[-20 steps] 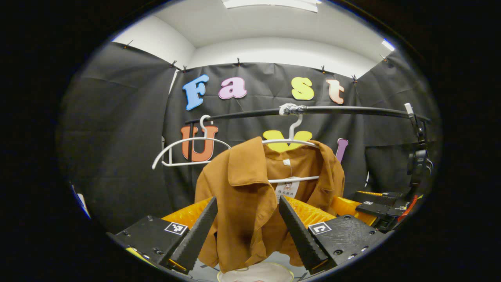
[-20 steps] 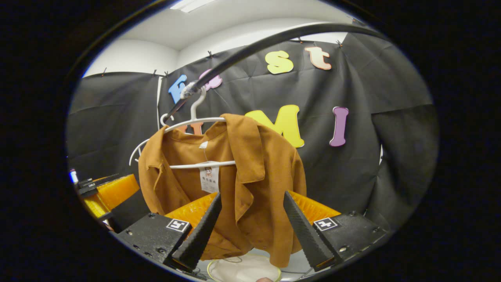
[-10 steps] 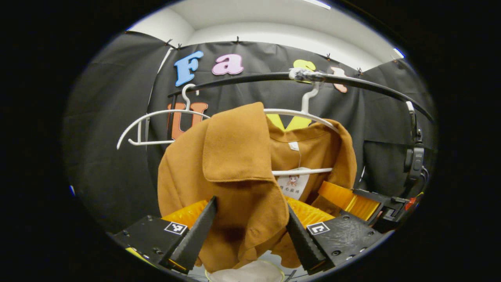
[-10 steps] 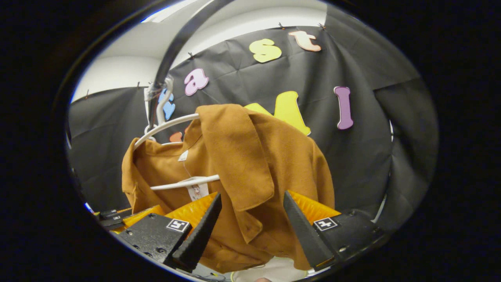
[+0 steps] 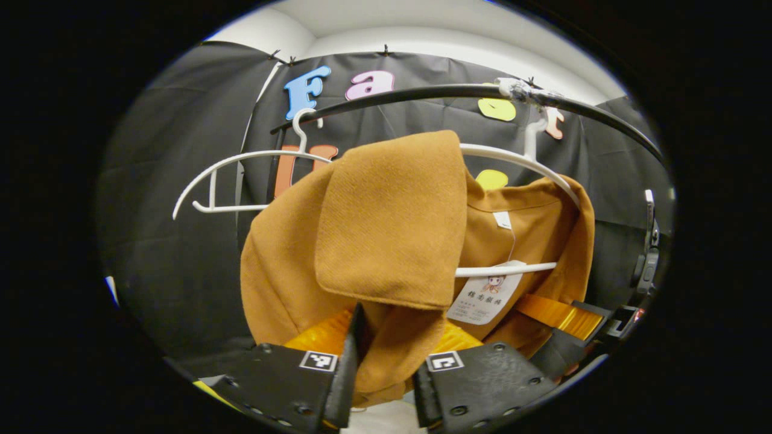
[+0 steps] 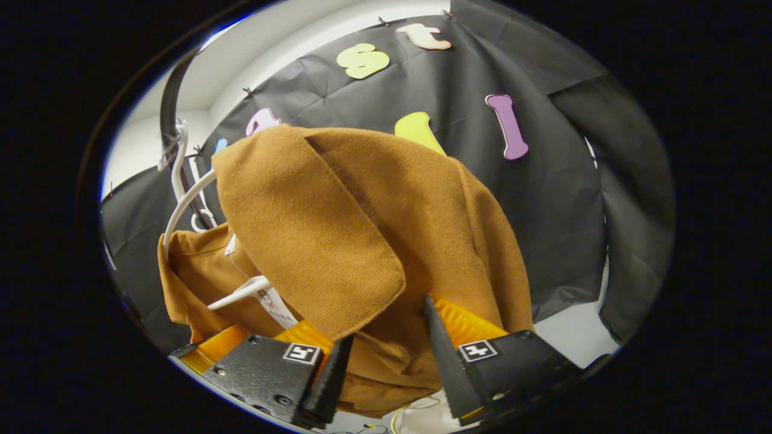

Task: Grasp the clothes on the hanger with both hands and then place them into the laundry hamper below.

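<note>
Rail-hung shirt (image 5: 386,223) (collar up), hem down

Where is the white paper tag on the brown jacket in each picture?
Left gripper view: the paper tag hangs right of centre, under the hanger's bar, inside the open jacket.
Right gripper view: it shows low on the left, partly tucked behind the big collar flap.
Shared landmark: the white hanger bar just above it.
</note>
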`<state>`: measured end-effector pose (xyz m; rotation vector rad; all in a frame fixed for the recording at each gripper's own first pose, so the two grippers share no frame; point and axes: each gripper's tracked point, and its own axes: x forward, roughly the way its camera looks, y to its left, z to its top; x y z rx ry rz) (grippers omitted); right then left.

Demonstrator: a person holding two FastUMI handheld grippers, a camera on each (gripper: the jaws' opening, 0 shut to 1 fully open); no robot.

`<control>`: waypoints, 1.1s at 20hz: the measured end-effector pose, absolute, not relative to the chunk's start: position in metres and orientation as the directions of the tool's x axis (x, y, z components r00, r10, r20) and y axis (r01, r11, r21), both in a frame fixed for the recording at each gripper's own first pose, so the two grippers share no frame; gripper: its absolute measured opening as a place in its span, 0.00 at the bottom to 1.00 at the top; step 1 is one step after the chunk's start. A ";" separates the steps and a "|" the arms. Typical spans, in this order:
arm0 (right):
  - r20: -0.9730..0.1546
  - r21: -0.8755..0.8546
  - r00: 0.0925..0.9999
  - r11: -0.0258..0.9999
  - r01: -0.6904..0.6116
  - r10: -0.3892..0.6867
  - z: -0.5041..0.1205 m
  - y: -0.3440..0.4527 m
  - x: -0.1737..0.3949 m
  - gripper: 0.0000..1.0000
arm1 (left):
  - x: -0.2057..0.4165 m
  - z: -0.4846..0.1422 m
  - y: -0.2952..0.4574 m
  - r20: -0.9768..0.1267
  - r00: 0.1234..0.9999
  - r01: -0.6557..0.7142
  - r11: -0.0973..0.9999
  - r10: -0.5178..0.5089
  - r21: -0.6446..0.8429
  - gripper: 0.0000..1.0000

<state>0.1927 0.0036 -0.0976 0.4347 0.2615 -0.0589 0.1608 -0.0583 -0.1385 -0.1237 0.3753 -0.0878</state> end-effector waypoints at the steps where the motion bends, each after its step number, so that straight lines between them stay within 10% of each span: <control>1: -0.263 0.404 0.965 0.907 0.119 -0.009 -0.098 -0.001 0.194 0.51 | 0.160 -0.138 -0.055 -0.359 0.928 0.050 0.989 -0.097 -0.138 0.38; 3: -0.264 0.383 0.964 0.913 0.144 -0.041 -0.102 -0.011 0.194 0.31 | 0.161 -0.139 -0.058 -0.360 0.925 0.068 0.986 -0.120 -0.155 0.18; 7: -0.249 0.383 0.968 0.914 0.137 -0.040 -0.096 -0.017 0.190 0.20 | 0.158 -0.135 -0.059 -0.358 0.921 0.092 0.979 -0.152 -0.181 0.11; 22: -0.126 0.413 0.980 0.890 0.193 -0.154 -0.054 -0.083 0.155 0.09 | 0.128 -0.080 -0.027 -0.260 0.956 0.064 0.960 -0.138 -0.274 0.02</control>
